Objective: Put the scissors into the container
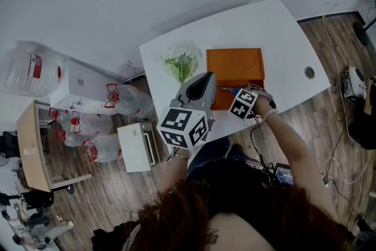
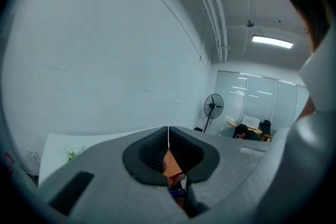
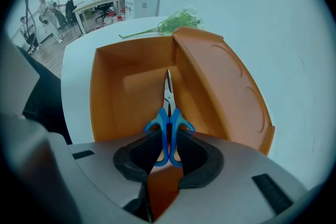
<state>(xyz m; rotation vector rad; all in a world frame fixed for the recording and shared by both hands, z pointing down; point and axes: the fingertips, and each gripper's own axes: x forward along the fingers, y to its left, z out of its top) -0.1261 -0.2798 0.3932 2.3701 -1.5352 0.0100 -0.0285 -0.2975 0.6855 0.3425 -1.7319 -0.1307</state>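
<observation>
Blue-handled scissors (image 3: 169,113) hang over the open compartment of the orange container (image 3: 100,92), blades pointing down into it. My right gripper (image 3: 168,139) is shut on the handles, its dark pads against both loops. In the head view this gripper (image 1: 230,93) sits at the near edge of the container (image 1: 235,64) on the white table (image 1: 282,38), with a bit of blue scissors (image 1: 233,91) showing. My left gripper (image 1: 207,76) is raised just left of the container; its jaws (image 2: 168,134) meet at the tips and hold nothing.
The container's orange lid (image 3: 226,86) leans up along its right side. A bunch of green flowers (image 1: 182,63) lies left of the container. A cable hole (image 1: 309,72) is at the table's right. Water jugs (image 1: 29,67) and a small cabinet (image 1: 138,147) stand on the floor to the left.
</observation>
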